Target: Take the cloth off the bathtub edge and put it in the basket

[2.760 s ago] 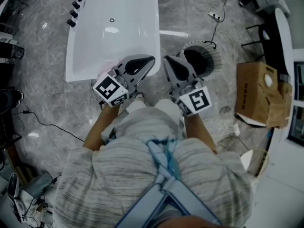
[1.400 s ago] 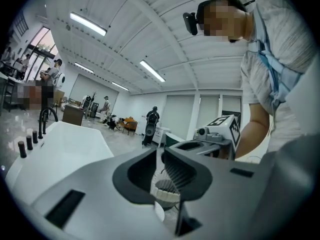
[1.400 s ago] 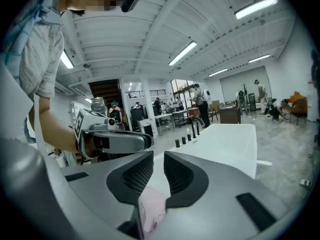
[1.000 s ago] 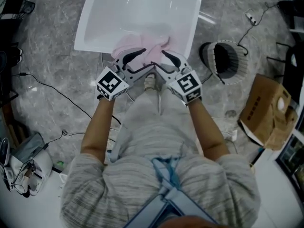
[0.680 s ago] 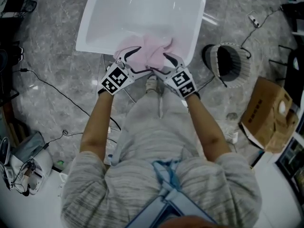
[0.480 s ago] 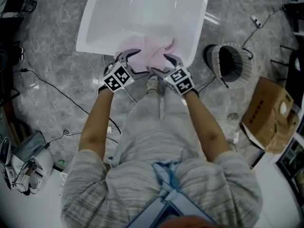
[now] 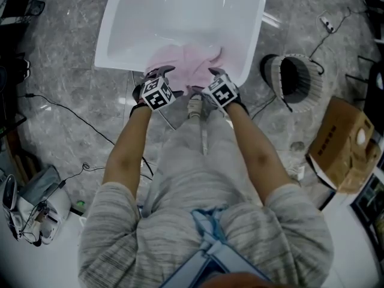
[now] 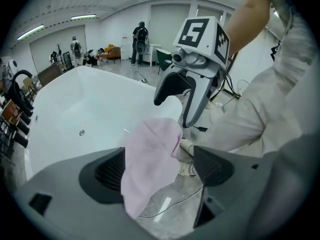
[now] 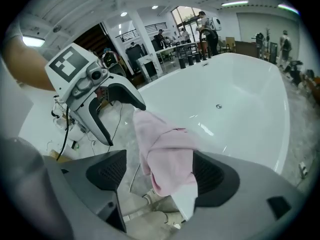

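— Which step are we on?

— The pick-up. The crumpled pink cloth [image 7: 186,62] hangs over the near rim of the white bathtub [image 7: 180,17]. Our left gripper [image 8: 159,166] and right gripper [image 9: 159,171] sit side by side at it.

— And the jaws?

— Both pairs have just been opening and stand wide. Cloth lies between each pair, though no pad is pressing on it yet.

— Next?

— We reckon we close on the fabric and lift it clear. Then we carry it to the ribbed white basket [image 7: 311,81], well off to the right gripper's right.
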`<state>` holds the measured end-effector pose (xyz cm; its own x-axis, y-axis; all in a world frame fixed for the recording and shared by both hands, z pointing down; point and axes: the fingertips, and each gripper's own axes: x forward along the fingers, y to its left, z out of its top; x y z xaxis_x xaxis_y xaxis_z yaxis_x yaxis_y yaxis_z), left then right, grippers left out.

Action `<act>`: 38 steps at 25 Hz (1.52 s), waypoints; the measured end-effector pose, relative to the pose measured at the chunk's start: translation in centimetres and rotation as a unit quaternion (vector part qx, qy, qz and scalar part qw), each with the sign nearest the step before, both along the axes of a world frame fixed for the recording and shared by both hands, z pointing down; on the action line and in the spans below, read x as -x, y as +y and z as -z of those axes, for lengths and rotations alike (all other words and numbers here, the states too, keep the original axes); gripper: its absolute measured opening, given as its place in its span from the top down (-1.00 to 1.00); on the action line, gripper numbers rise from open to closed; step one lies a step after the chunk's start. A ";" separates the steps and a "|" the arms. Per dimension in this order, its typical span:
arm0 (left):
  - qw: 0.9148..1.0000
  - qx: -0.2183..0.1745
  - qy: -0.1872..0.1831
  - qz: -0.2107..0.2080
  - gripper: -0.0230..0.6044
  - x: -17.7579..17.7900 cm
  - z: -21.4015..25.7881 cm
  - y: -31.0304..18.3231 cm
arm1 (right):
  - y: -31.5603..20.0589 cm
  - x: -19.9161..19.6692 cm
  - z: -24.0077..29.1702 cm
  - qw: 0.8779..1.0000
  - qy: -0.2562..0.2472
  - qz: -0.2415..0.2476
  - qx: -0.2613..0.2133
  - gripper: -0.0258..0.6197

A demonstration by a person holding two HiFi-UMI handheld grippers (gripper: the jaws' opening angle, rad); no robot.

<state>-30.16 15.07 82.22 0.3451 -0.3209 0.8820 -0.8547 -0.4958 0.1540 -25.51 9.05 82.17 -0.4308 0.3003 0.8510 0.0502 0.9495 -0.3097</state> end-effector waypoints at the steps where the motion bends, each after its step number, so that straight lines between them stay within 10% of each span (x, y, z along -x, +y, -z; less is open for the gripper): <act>1: 1.000 0.004 -0.004 -0.005 -0.39 0.1 -0.4 0.0 | 0.2 0.1 -0.3 1.000 0.004 0.013 0.000 -0.27; 38: 0.985 0.140 -0.015 -0.097 -0.38 -0.1 -9.7 -0.3 | 1.7 1.0 -9.3 0.982 0.101 0.159 -0.018 -0.27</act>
<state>-30.08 14.73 91.96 0.3484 0.0062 0.9373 -0.7544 -0.5917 0.2843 -26.47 10.72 91.47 -0.1414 0.3601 0.9221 0.2876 0.9063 -0.3098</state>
